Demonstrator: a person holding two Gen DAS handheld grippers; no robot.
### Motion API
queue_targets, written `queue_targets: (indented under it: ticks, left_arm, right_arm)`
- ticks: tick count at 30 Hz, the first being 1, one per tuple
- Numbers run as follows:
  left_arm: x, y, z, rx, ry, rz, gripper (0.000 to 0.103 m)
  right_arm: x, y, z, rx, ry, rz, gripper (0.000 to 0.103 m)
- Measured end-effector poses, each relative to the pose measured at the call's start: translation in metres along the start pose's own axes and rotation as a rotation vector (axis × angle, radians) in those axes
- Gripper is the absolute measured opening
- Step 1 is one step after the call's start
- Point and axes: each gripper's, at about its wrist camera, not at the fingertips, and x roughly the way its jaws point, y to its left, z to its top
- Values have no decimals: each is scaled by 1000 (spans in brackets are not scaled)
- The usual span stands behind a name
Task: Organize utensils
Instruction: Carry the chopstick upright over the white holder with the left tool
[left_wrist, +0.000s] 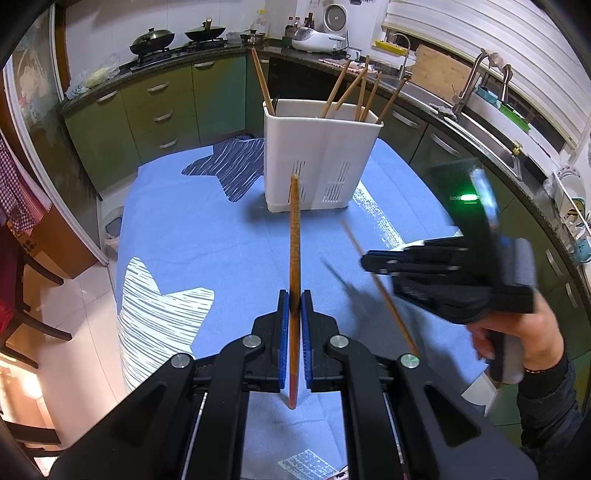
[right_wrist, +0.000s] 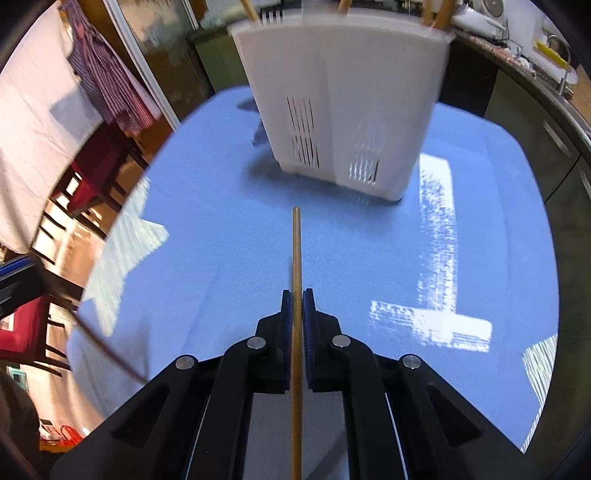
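A white slotted utensil holder (left_wrist: 319, 155) stands on the blue cloth with several wooden chopsticks (left_wrist: 364, 92) sticking out of it. My left gripper (left_wrist: 294, 301) is shut on a dark wooden chopstick (left_wrist: 294, 240) that points toward the holder. My right gripper (right_wrist: 297, 299) is shut on a lighter chopstick (right_wrist: 296, 251), its tip a little short of the holder (right_wrist: 343, 110). In the left wrist view the right gripper (left_wrist: 367, 263), blurred, hovers at the right above the cloth with its chopstick (left_wrist: 380, 288) slanting down from it.
The table wears a blue cloth (left_wrist: 207, 240) with white and dark star prints. Green kitchen cabinets (left_wrist: 159, 110), a stove with woks (left_wrist: 151, 38) and a sink (left_wrist: 491, 136) ring the table. Dark chairs (right_wrist: 85, 184) stand off the table's left side.
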Motion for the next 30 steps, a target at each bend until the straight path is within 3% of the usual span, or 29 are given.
queue_targets:
  ticks: [8, 19, 30]
  left_arm:
    - [-7, -2, -1, 4, -16, -1, 6]
    - [-19, -5, -3, 19, -38, 2, 6]
    - [-34, -12, 3, 38, -71, 9, 6]
  right_arm:
    - [-61, -7, -23, 10, -132, 45, 6]
    - [-131, -17, -60, 24, -279, 39, 6]
    - [-154, -21, -70, 29, -335, 46, 6]
